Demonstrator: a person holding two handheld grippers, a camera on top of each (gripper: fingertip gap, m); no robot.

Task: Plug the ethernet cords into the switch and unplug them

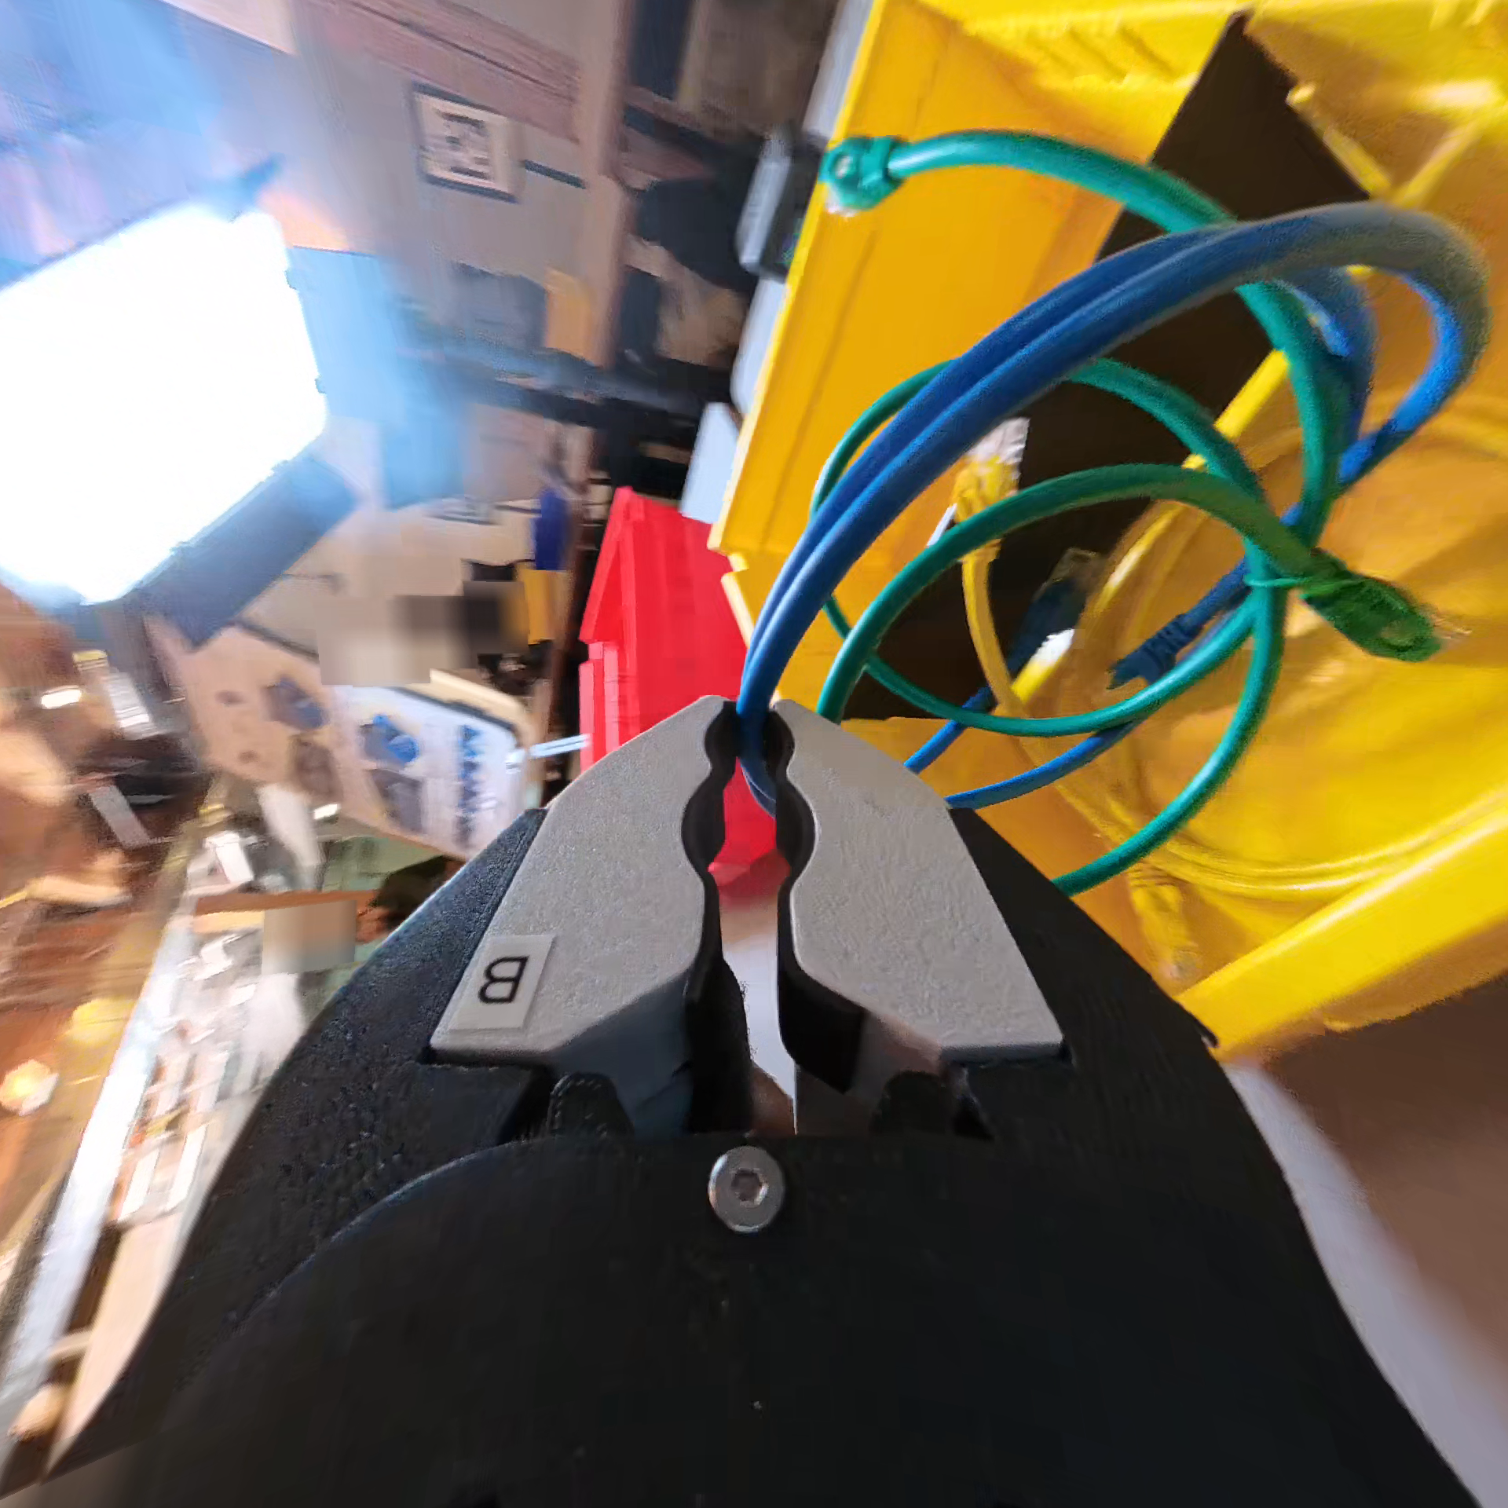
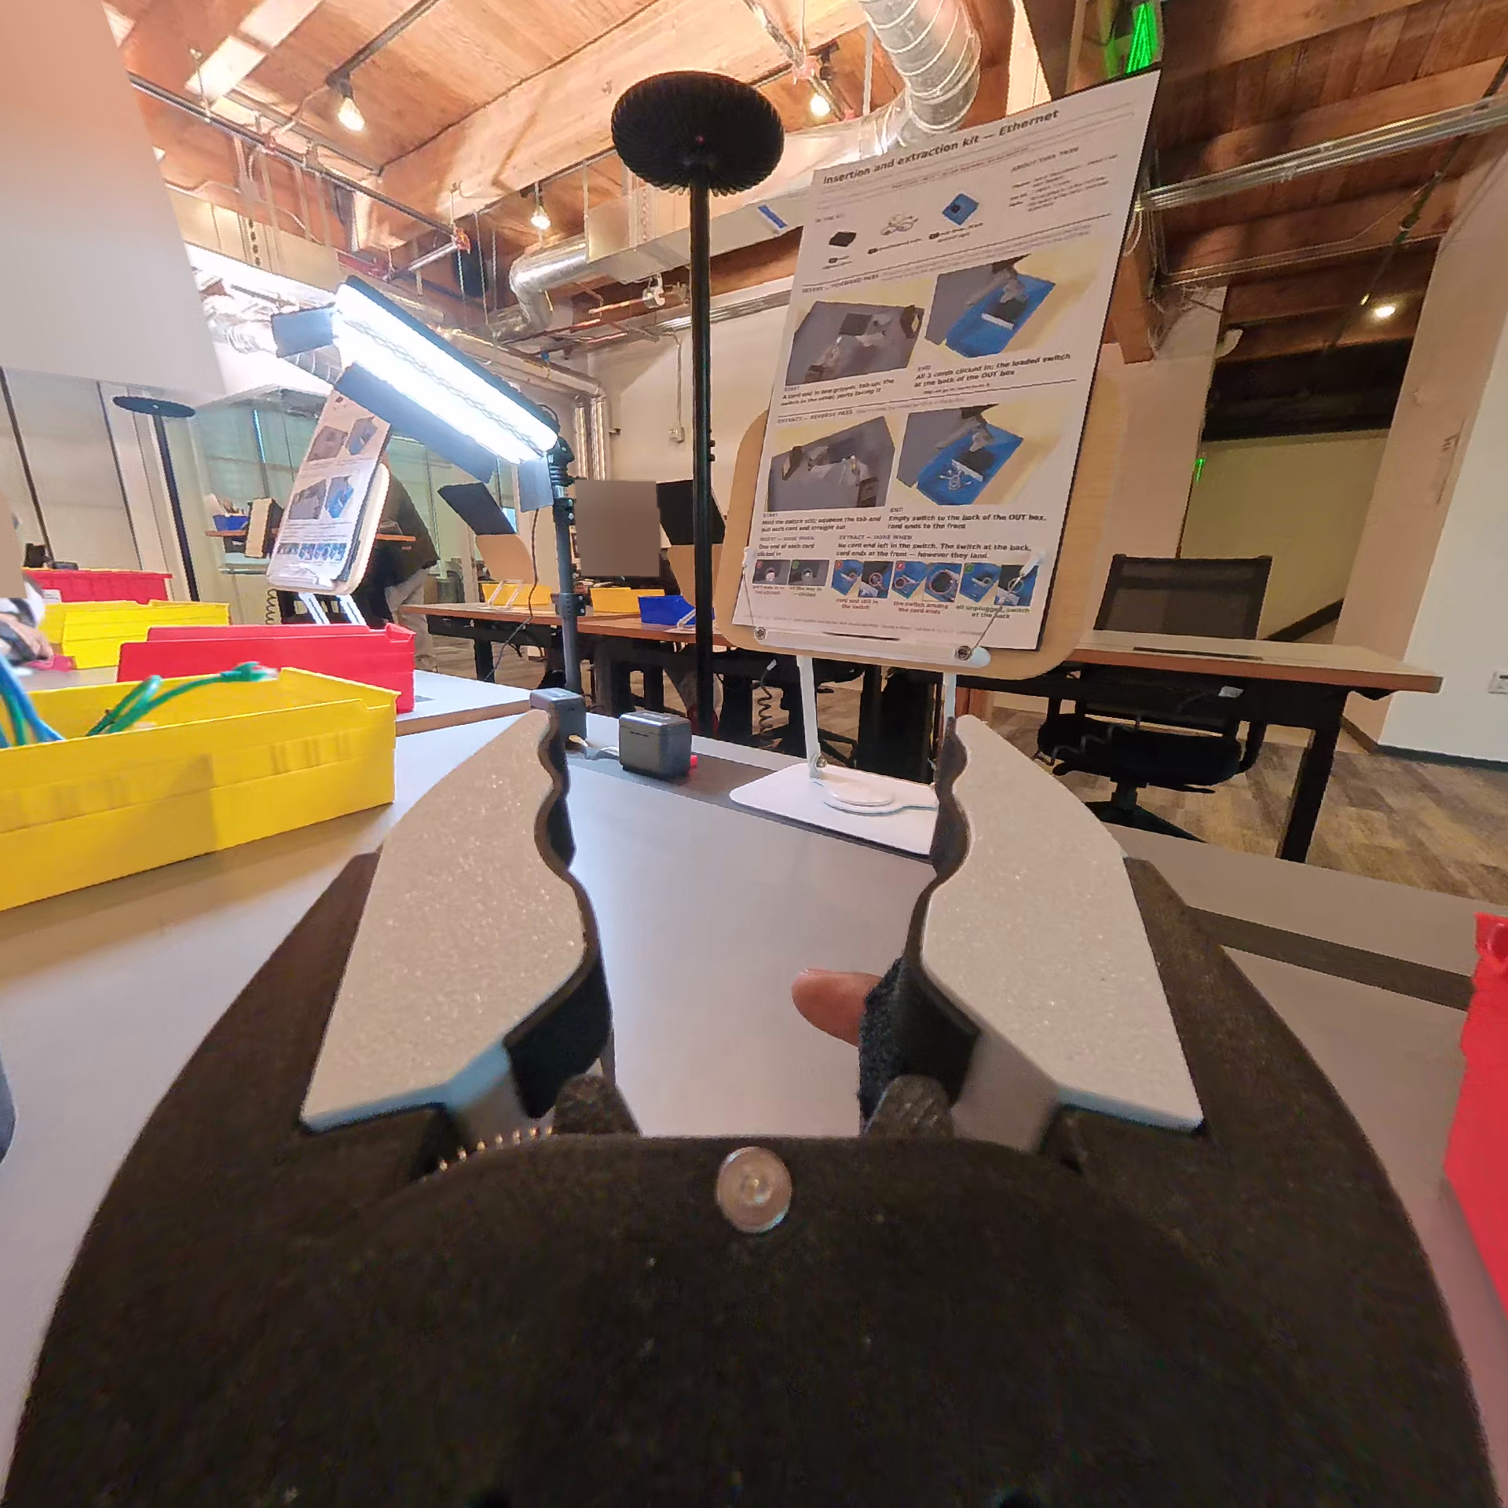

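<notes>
Blue cord [image 1: 938, 424], green cord [image 1: 1061, 490], yellow cord [image 1: 991, 620], yellow bin [image 1: 938, 269], red bin [image 1: 653, 620]

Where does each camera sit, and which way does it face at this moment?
Left wrist view: on the left tongs, tilted, facing the yellow bin; tongs shut on the blue cord.
Right wrist view: on the right tongs, level over the table, facing the instruction sheet; open tongs and a fingertip show.
Shared: yellow bin, blue and green cord.

On the counter [image 2: 734, 898], the cords [image 2: 147, 694] lie in the bin [image 2: 245, 759], with a second bin [image 2: 269, 645] just behind it and a stand [image 2: 840, 796] to the bin's right, well apart.
</notes>
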